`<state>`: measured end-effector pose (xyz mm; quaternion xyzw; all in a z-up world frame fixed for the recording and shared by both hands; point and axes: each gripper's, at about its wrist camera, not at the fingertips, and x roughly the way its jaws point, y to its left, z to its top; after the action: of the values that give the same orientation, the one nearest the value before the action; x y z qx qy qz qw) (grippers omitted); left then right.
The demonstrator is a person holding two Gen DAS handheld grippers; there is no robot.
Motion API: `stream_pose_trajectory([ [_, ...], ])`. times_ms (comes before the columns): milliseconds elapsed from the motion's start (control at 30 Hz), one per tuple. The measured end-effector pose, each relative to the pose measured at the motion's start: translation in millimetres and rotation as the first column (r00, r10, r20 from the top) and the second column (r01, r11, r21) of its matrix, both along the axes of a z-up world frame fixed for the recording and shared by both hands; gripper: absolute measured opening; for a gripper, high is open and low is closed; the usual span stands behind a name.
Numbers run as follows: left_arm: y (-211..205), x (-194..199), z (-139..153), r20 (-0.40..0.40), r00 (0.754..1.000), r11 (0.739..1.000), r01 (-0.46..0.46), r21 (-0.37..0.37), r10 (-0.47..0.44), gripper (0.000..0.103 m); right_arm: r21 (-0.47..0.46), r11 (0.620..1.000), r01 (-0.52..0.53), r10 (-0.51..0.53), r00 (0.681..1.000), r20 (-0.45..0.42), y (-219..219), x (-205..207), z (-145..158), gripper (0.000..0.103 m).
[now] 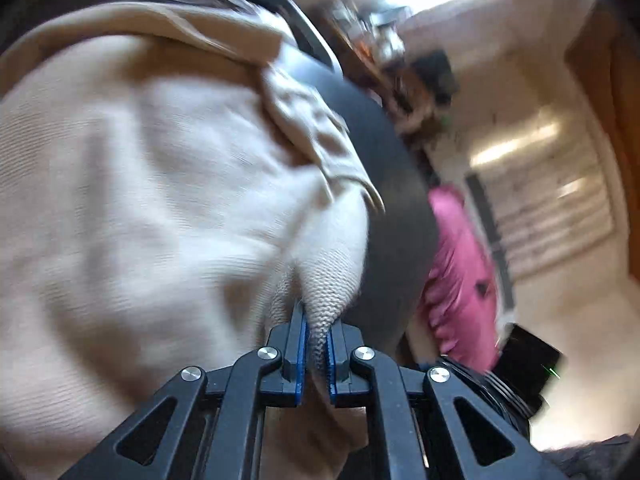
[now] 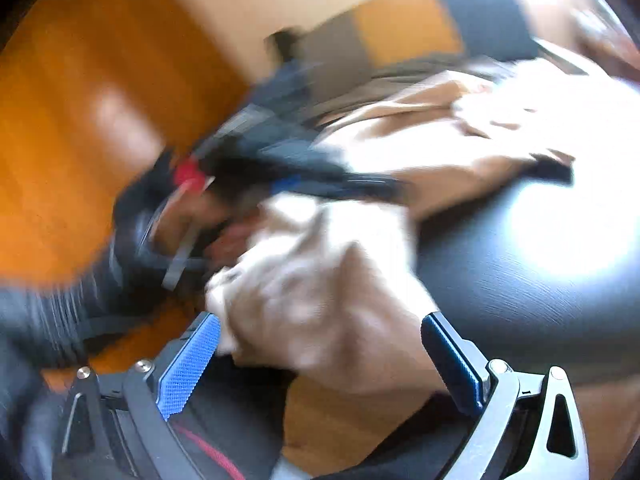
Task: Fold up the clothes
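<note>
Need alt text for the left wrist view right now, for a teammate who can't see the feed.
The left gripper is shut on a bunched fold of a cream knit garment, which fills the left of the blurred frame and lies over a dark tabletop. To the right, past the table edge, a pink cloth sits above a pale floor.

A cream knit garment (image 1: 152,184) lies rumpled over a dark table (image 1: 396,216), one fold pinched up.
</note>
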<state>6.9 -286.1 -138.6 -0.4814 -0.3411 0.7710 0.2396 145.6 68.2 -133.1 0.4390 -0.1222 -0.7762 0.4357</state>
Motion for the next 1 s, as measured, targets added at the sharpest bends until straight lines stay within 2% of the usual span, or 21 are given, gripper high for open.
stream_pose_trajectory([
  [67,-27.6,10.2,-8.5,0.017,0.999,0.998,-0.05,0.03,0.05,0.006,-0.039,0.995,0.091,-0.088,0.993,0.081,14.9,-21.2,-12.1,0.102],
  [167,-50.6,25.2,-25.5,0.048,0.994,0.992,-0.102,0.076,0.098,0.007,-0.038,0.985,0.166,-0.159,0.977,0.14,20.0,-45.0,-26.8,0.102],
  [267,-47.6,30.0,-39.0,0.044,0.993,0.987,-0.111,0.117,0.107,0.006,-0.026,0.996,0.091,-0.087,0.99,0.113,-11.4,-61.6,-27.6,0.101],
  [433,-26.7,29.5,-50.5,0.048,0.99,0.976,-0.135,0.172,0.129,0.007,0.133,0.988,-0.073,0.079,0.996,-0.034,-78.5,-71.9,-13.5,0.101],
  [500,-13.7,26.4,-48.8,0.051,0.989,0.97,-0.148,0.193,0.14,0.007,0.237,0.961,-0.14,0.165,0.983,-0.087,-95.4,-61.0,-17.7,0.089],
  [533,-8.1,19.3,-51.7,0.054,0.988,0.969,-0.15,0.196,0.142,0.007,0.292,0.941,-0.172,0.212,0.971,-0.111,-103.2,-54.0,-20.1,0.075],
  [567,-2.8,15.7,-53.0,0.057,0.988,0.969,-0.149,0.195,0.141,0.007,0.332,0.923,-0.194,0.248,0.96,-0.128,-108.6,-48.2,-20.4,0.049],
  [600,2.5,12.3,-53.7,0.06,0.988,0.97,-0.148,0.191,0.139,0.007,0.365,0.907,-0.212,0.279,0.95,-0.142,-113.0,-42.8,-19.8,0.031],
  [633,7.5,9.8,-53.0,0.059,0.989,0.973,-0.145,0.179,0.137,0.007,0.398,0.889,-0.228,0.31,0.938,-0.154,-117.3,-37.5,-19.1,0.006],
  [700,20.8,5.0,-47.9,0.052,0.992,0.98,-0.12,0.157,0.113,0.011,0.454,0.859,-0.237,0.347,0.922,-0.174,-119.1,-28.9,-16.5,0.006],
  [767,36.7,0.5,-40.0,0.043,0.996,0.988,-0.081,0.132,0.076,0.018,0.491,0.846,-0.208,0.336,0.923,-0.187,-107.7,-24.4,-11.3,0.006],
  [833,59.9,-4.2,-25.7,0.018,1.0,0.997,-0.02,0.078,0.019,0.02,0.527,0.831,-0.178,0.325,0.924,-0.201,-96.3,-19.9,-6.1,0.006],
  [1000,97.0,-8.1,-3.5,-0.022,0.997,0.997,0.075,0.013,-0.075,0.026,0.608,0.794,-0.003,0.175,0.959,-0.223,-23.7,-23.6,19.5,0.006],
])
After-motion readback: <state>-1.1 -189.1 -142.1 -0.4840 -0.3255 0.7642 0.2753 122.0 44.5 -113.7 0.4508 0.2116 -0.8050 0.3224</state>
